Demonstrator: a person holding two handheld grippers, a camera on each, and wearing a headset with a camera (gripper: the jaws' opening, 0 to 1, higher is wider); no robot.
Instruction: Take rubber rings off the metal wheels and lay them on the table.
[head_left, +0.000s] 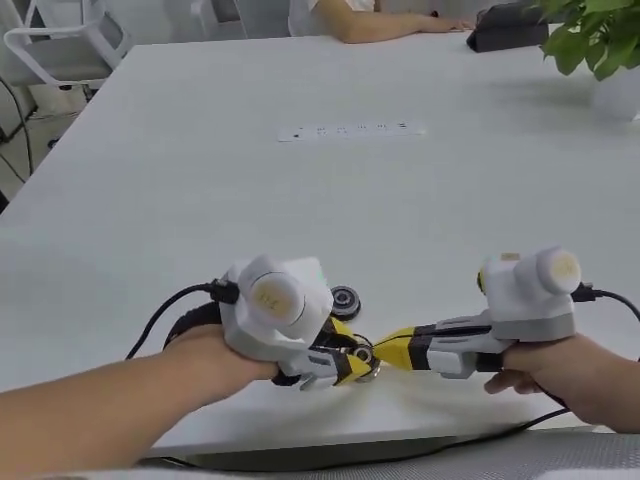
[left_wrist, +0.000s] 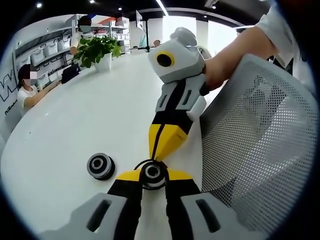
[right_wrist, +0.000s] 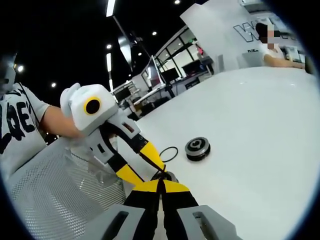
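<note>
Head view shows the two tools meeting tip to tip at the near edge of the counter. The left tool is shut on a wheel and holds it just above the counter. The right tool comes in from the right with its jaws pressed narrow. In the left gripper view its yellow tip sits on the thin black ring at the far side of that wheel, so it looks to be pinching the ring. The other wheel lies on the counter just beyond. In the right gripper view a thin black loop shows past the tools. It may be a loose ring, but that is hard to tell.

The step in hand seems to be pulling the ring off. The left tool should grip the wheel tight so it cannot turn. The right tool should pinch only the rubber and pull slowly to the right, so the ring stretches and rolls over the rim. A fast tug could make it snap back or slip out. Once free, the ring should go flat on bare counter, away from the other wheel.
</note>
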